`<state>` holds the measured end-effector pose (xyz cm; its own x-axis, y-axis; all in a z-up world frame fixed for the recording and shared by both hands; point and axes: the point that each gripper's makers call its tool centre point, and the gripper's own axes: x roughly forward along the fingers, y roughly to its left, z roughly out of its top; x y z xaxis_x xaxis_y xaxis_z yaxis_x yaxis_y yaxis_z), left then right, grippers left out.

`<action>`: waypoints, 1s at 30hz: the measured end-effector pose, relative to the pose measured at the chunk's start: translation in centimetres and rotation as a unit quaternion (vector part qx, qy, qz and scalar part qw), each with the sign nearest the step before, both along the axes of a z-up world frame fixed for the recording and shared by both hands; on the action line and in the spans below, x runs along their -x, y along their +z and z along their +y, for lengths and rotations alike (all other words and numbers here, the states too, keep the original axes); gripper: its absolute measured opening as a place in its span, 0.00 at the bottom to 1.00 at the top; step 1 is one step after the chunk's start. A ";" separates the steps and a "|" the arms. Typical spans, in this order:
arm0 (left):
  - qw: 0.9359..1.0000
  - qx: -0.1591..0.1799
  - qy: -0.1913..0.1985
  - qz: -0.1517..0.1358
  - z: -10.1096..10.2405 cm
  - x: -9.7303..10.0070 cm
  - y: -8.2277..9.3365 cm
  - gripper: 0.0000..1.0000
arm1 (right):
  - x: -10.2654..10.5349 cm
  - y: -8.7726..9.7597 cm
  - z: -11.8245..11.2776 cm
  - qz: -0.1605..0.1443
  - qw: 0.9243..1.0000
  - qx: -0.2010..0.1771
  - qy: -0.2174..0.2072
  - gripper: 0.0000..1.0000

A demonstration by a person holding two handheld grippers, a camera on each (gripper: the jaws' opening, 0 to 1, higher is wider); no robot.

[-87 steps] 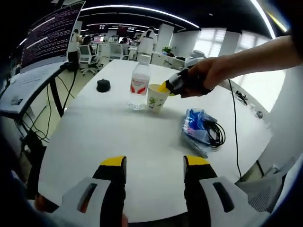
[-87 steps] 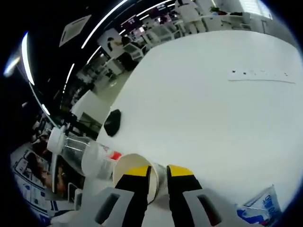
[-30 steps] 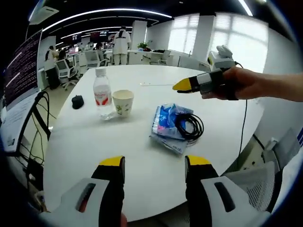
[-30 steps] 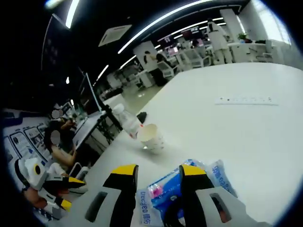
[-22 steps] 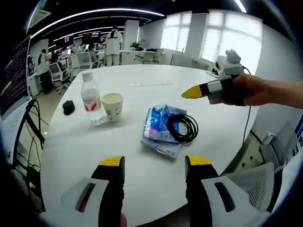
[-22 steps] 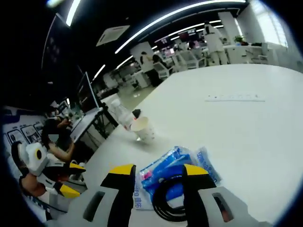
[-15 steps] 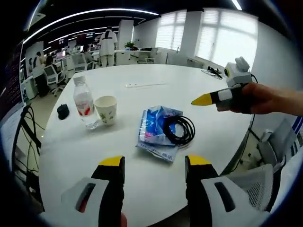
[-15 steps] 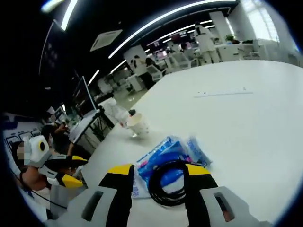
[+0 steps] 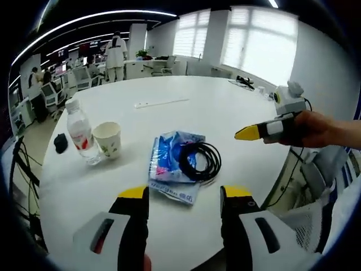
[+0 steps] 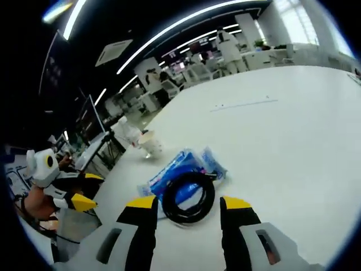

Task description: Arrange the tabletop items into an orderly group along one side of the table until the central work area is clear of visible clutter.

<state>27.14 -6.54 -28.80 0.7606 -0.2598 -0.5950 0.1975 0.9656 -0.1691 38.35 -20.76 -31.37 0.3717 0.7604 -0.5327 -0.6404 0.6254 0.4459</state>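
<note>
We held the left gripper (image 9: 183,195) low over the near edge of the white table (image 9: 225,107), its yellow-tipped jaws spread apart with nothing between them. In the left gripper view, just past the jaw tips, a blue plastic packet (image 9: 169,161) lay flat on the table, and a black coiled cable (image 9: 197,161) rested on top of its right half. Further toward the left edge stood a paper cup (image 9: 108,139), upright, and just beside it a clear water bottle (image 9: 79,131) with a red label and white cap (whether the two touched, we could not tell). A small black object (image 9: 59,143) sat beyond the bottle, near the table edge. A thin white strip (image 9: 159,103) lay further in, well apart from the rest.

The right gripper (image 10: 189,204) hovered over the table with its jaws likewise open and empty; in the left gripper view it came in from the right (image 9: 248,134), held in a hand (image 9: 316,129) off the table's right edge. In the right gripper view the cable (image 10: 189,196) lay just ahead between the jaw tips, on the packet (image 10: 169,170), with the cup (image 10: 150,143) and bottle (image 10: 127,132) beyond near the far-left edge. The left gripper (image 10: 84,203) showed at the left.

Office desks, chairs and standing people filled the background.
</note>
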 end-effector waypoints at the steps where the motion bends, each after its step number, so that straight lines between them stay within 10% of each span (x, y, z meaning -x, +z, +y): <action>1: 1.000 0.002 -0.001 -0.001 -0.1 -0.1 0.0 0.50 | 0.0 0.0 -0.2 0.000 1.000 0.001 -0.001 0.44; 30: 0.998 0.045 -0.018 0.047 -4.2 -4.2 -3.6 0.38 | 2.0 -4.0 -1.3 0.091 0.988 -0.036 -0.122 0.33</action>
<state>31.38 -10.69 -32.41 0.6921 -0.3421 -0.6356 0.2119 0.9381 -0.2741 36.35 -22.04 -35.36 0.4519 0.6983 -0.5551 -0.3800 0.7137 0.5884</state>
